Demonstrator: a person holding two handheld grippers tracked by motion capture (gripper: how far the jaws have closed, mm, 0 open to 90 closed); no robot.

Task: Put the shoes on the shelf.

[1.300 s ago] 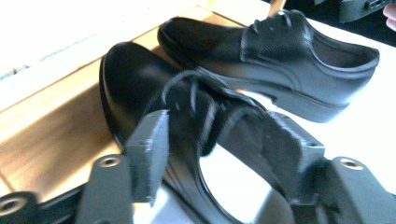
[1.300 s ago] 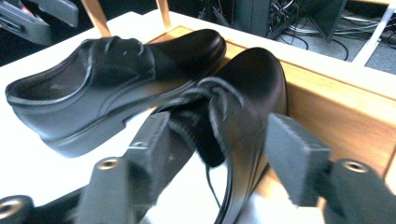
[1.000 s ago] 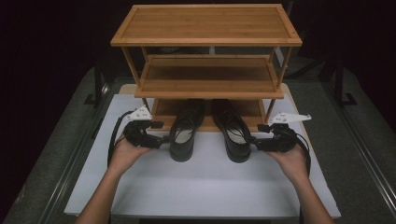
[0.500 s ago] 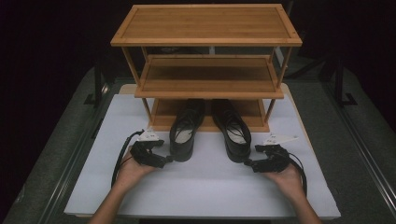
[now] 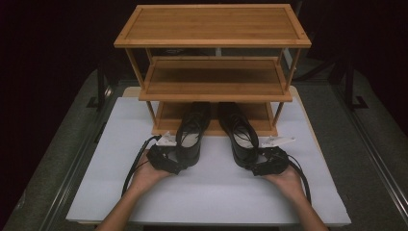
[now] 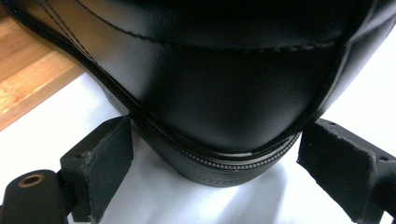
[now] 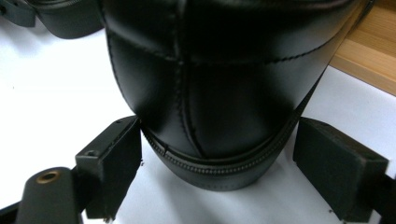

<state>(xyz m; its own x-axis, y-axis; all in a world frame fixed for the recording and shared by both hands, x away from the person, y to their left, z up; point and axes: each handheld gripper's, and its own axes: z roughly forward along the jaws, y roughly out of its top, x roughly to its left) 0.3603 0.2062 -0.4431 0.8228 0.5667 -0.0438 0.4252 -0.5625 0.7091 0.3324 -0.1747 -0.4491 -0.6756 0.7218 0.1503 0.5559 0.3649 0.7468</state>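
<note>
Left fingers [image 6: 100, 175] stand wide either side of the left shoe's [image 5: 191, 137] heel; right fingers [image 7: 114, 170] likewise flank the right shoe [image 5: 239, 134]. Both shoes rest on the white surface [image 5: 216, 192], toes under the rack [image 5: 214, 67].

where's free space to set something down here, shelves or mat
Top shelf and middle shelf are bare. The white mat is open near its front edge and beside each rack leg. Crowded: the bottom shelf, where both shoes sit, heels between open grippers.
</note>
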